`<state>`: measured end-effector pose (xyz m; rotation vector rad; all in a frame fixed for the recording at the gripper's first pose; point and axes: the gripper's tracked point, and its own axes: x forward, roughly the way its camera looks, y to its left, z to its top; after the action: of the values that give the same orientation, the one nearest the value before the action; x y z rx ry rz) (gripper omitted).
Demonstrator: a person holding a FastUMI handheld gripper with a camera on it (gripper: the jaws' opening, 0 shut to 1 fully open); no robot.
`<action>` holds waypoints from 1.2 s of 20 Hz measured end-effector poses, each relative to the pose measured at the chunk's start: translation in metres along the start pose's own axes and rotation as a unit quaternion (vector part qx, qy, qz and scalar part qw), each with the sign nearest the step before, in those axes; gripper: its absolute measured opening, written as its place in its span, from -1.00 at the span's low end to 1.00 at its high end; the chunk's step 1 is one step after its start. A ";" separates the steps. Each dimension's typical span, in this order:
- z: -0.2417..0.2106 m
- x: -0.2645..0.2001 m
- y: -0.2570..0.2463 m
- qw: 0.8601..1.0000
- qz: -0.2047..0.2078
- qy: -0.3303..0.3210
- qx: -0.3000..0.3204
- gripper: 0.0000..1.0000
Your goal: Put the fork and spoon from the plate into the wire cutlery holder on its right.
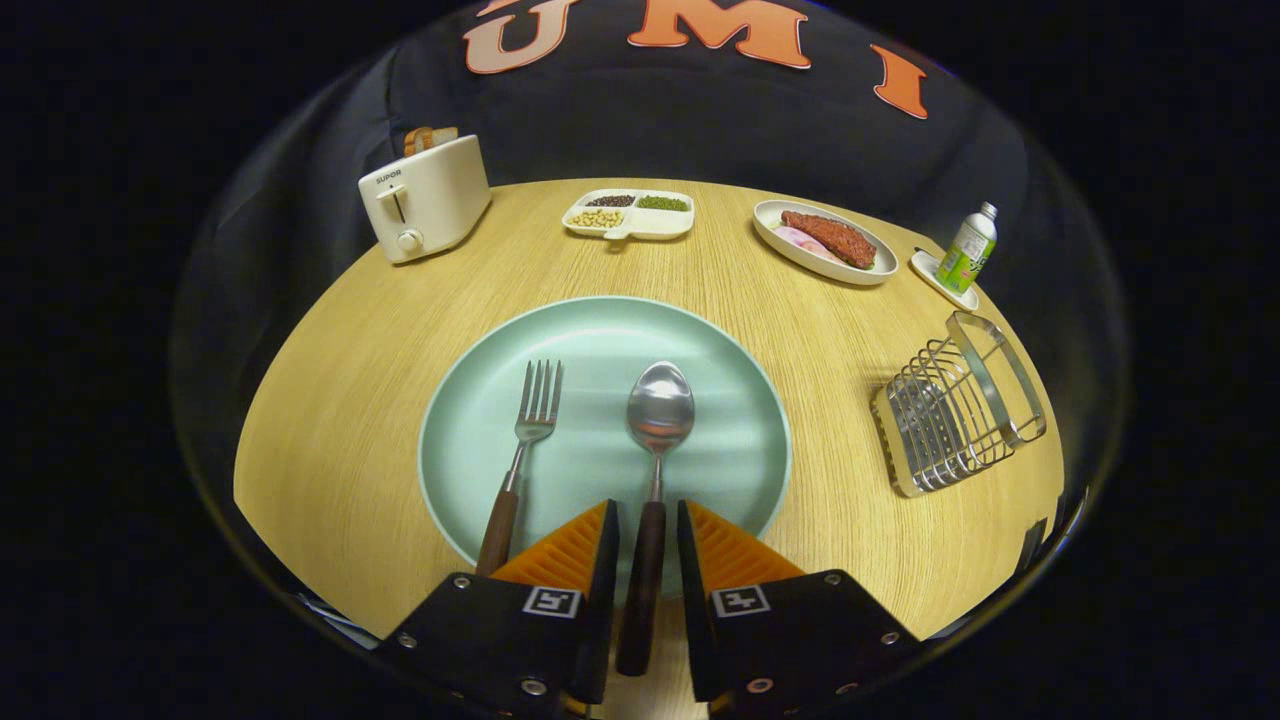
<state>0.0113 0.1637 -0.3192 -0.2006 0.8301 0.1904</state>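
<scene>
A round wooden desk is seen from the gripper view, with a pale green plate lying just ahead of the fingers. On the plate a fork and a spoon are laid side by side, fork to the left, both with their heads pointing away and their dark wooden handles towards the gripper. The spoon's handle is seen running down the gap between the two fingers. The jaws are set narrow around that handle, with a slim gap visible on each side (whether the pads actually press on it cannot be told). The fork's handle is passed just beside the left finger and is partly hidden behind it.

The wire holder is found on the desk to the right of the plate, well apart from it, with nothing visible inside.

Beyond the plate, along the far edge of the desk, several things are lined up: a cream toaster with bread in its slot at the left, a divided dish of beans and seeds in the middle, an oval dish of food further right, and a small bottle standing upright on a coaster just beyond the holder.
</scene>
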 end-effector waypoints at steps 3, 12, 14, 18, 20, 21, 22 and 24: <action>0.000 0.003 -0.002 1.000 -0.005 0.006 0.009 -0.72; 0.025 -0.042 -0.025 0.999 0.024 0.007 0.025 -0.89; 0.041 -0.067 -0.039 0.999 0.041 0.004 0.007 -0.89; 0.068 -0.112 -0.089 0.998 0.050 0.012 -0.019 -0.90; 0.071 -0.126 -0.117 0.998 0.048 0.030 -0.029 -0.90; 0.072 -0.130 -0.132 0.998 0.042 0.042 -0.034 -0.90; 0.071 -0.134 -0.146 0.997 0.038 0.055 -0.041 -0.90; 0.067 -0.139 -0.168 0.995 0.032 0.083 -0.051 -0.89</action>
<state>0.0088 0.0061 -0.1540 -0.2894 0.9943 0.2796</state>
